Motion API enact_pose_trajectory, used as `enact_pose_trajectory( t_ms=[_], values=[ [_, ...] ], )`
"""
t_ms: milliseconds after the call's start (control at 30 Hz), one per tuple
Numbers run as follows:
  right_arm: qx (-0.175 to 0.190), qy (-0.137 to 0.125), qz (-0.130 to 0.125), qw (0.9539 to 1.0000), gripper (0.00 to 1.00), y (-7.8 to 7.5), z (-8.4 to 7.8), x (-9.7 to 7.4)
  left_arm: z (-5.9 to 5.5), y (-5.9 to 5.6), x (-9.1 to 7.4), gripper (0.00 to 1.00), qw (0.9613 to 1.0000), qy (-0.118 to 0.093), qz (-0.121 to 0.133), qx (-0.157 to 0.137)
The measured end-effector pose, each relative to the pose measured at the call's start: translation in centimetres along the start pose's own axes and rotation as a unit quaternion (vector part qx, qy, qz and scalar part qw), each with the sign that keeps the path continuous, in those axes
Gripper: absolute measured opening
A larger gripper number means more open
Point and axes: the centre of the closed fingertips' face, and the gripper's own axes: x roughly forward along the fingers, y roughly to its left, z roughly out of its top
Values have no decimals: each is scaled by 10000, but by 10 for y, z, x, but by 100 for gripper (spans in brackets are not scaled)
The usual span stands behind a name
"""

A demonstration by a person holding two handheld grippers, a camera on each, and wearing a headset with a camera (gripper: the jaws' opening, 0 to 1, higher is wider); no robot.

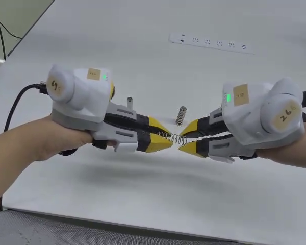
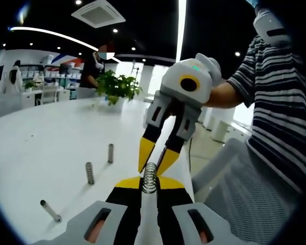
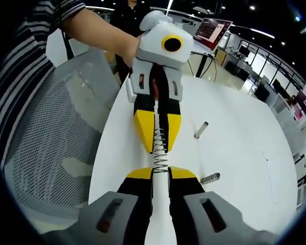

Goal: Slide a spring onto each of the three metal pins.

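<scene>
While the left gripper (image 1: 167, 141) pinches the spring (image 1: 174, 137), its long axis runs straight into the right gripper (image 1: 183, 139). Right jaws slightly parted around the free end.

Loads of open table (image 1: 143, 199) up front and off to both sides, easy passage there. The tight bit is the middle: the left hand-held gripper (image 1: 169, 139) and right hand-held gripper (image 1: 181, 141) sit nose to nose, a spring (image 1: 173, 137) bridging them, left jaws clamped on it. Just behind stand a coil-covered pin (image 1: 181, 115) and a bare pin (image 1: 130, 102). The power strip (image 1: 210, 43) lies well back, and a cable (image 1: 13, 109) trails off left.
</scene>
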Motion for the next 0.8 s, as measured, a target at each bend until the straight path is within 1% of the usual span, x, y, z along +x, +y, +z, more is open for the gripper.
enact_pose_trajectory(
  t_ms=[133,400,800],
  values=[
    [-11,-77,-1,10000,8,0,2,-1,0,0,-1,2,10000,3,-24,-13],
    [-141,-125,-38,9998,7,-1,6,-7,-1,-1,-2,2,10000,9,-48,-22],
    [-305,-254,1,9992,7,-1,19,-16,-5,-2,-2,2,9999,85,-49,41]
  ],
)
